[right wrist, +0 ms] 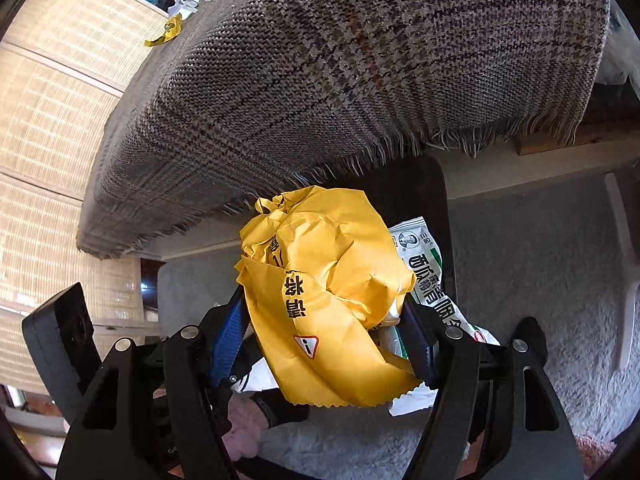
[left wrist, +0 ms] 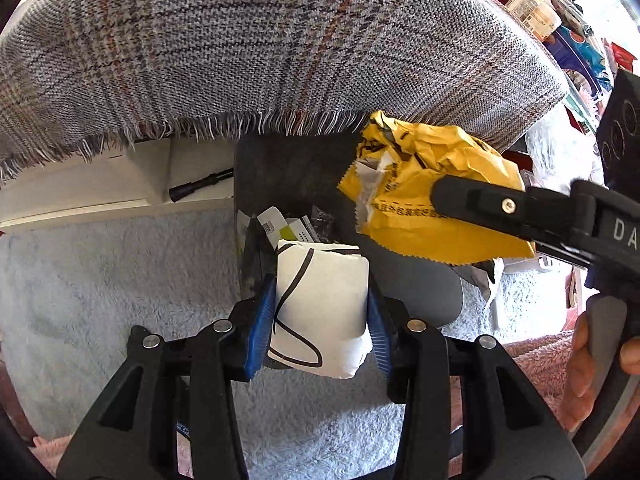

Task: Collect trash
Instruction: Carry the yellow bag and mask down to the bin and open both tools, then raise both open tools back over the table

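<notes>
My left gripper (left wrist: 321, 288) is shut on a folded white paper packet (left wrist: 320, 320) with a dark line drawn on it, held between the blue pads (left wrist: 262, 320). It hangs just over a dark bin (left wrist: 296, 168) that holds barcoded wrappers (left wrist: 272, 220). To the right, my right gripper (left wrist: 448, 200) is shut on a crumpled yellow bag (left wrist: 420, 184) above the bin's right side. In the right wrist view the yellow bag (right wrist: 320, 280) fills the right gripper (right wrist: 324, 304), above the bin (right wrist: 444, 208) and a white-green packet (right wrist: 428, 276) inside it.
A table draped in fringed plaid cloth (left wrist: 280, 40) overhangs the bin's far side, with cluttered packages (left wrist: 532, 8) on top. A fluffy pale rug (left wrist: 100, 280) covers the floor. A white ledge (left wrist: 120, 184) lies left of the bin. A hand (left wrist: 588, 364) grips the right tool.
</notes>
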{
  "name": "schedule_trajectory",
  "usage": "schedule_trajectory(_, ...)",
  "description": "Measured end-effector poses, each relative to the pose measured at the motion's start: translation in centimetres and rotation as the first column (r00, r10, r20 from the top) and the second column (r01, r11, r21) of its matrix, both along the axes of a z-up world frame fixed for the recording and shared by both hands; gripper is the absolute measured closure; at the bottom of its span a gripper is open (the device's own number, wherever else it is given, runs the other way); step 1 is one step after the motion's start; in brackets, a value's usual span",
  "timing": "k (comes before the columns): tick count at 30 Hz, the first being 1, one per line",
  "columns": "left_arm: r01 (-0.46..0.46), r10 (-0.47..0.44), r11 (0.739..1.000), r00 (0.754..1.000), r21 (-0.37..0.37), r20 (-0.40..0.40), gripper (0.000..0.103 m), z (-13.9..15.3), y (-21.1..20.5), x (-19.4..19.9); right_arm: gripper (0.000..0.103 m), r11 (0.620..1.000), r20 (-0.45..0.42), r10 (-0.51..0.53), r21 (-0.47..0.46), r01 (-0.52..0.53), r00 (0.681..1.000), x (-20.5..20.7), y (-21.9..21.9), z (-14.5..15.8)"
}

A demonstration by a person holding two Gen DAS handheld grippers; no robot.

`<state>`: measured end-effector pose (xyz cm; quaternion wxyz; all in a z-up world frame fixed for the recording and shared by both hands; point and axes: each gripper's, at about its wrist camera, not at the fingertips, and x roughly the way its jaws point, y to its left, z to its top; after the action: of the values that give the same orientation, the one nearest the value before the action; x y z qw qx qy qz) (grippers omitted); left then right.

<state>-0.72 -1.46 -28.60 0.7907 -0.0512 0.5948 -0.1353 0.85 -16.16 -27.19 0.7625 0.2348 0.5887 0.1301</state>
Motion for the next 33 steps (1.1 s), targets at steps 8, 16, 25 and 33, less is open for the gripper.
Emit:
schedule_trajectory(8,-0.005,0.005,1.000,1.000,0.009,-0.003,0.049,-0.3,0.2,0.3,0.026,1.000,-0.011,-0.014,-0.018,0.013,1.000,0.5,0.9,-0.3)
schedule_trajectory(16,-0.041,0.040,0.998,0.999,0.038,0.013,0.030,0.1,1.5,0.2,0.012,0.998,0.012,-0.047,-0.034,0.047,0.999,0.5,0.3,0.4)
schedule_trajectory(25,-0.068,0.066,0.997,0.997,0.035,0.039,0.023,2.2,2.6,-0.7,0.006,0.995,0.036,-0.093,-0.044,0.094,0.995,-0.5,-2.5,1.8)
schedule_trajectory(33,-0.086,0.083,0.996,0.994,0.030,0.074,0.023,4.6,3.3,-0.8,0.006,0.991,0.084,-0.127,-0.040,0.131,0.988,-0.7,-4.4,4.4)
